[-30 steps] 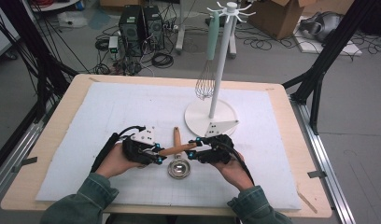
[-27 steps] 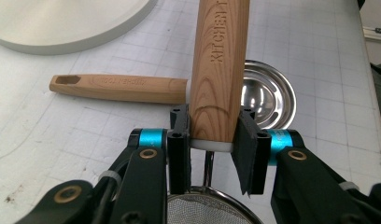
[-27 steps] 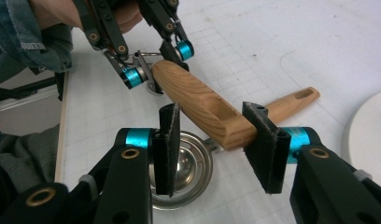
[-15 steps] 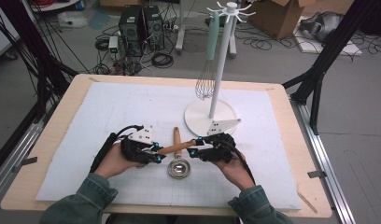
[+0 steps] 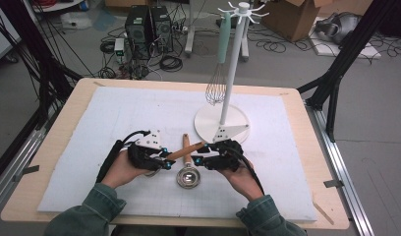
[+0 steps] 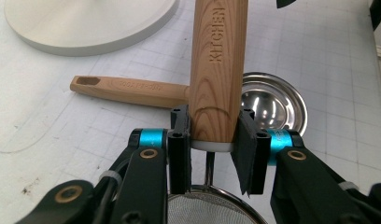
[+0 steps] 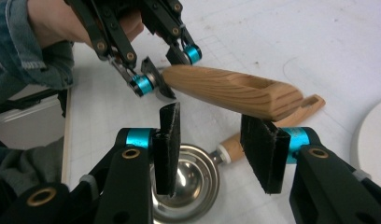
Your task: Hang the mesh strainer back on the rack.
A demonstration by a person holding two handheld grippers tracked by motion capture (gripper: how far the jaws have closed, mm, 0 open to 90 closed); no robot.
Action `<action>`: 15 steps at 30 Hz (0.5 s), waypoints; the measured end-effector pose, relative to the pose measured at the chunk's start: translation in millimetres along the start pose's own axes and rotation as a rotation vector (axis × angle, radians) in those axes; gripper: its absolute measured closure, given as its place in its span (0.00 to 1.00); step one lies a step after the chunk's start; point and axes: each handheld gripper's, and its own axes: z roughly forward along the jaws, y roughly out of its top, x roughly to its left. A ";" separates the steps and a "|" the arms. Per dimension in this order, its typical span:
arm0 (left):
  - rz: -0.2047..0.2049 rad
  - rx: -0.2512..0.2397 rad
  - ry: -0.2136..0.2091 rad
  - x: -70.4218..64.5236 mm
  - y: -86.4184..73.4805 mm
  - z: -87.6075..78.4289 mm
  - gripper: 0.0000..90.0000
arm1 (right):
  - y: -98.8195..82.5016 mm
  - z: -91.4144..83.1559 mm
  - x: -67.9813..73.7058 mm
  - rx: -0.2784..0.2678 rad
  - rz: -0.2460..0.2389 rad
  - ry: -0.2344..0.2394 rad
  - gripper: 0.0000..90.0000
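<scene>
Two wooden-handled utensils [image 5: 185, 148], one whisk [image 5: 216, 88]

The high view looked forward and down from above the person's side of the table [image 5: 56, 147], taking in the whole white mat [image 5: 139, 113] and, beyond the far edge, the cluttered floor. The left gripper view sat very near, just behind the left gripper [image 6: 212, 140], facing along its jaws toward the stand's round base [image 6: 86, 23]. The right gripper view rode just behind the right gripper [image 7: 216, 135], facing left across the mat toward the other hand. All three views shared the steel ladle [image 5: 187, 177] [image 6: 268, 102] [image 7: 188, 186] and the wooden handle [image 5: 181, 152] [image 6: 216, 70] [image 7: 230, 91] raised over it.
</scene>
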 end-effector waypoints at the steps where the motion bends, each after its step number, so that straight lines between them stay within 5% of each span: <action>1: 0.001 0.010 0.002 -0.2 0.5 -0.7 0.77 | 1.8 1.2 0.6 -0.003 0.003 0.000 0.64; 15: -0.023 0.015 0.064 -2.1 5.0 3.5 0.77 | 22.1 24.3 4.8 -0.037 0.056 -0.048 0.59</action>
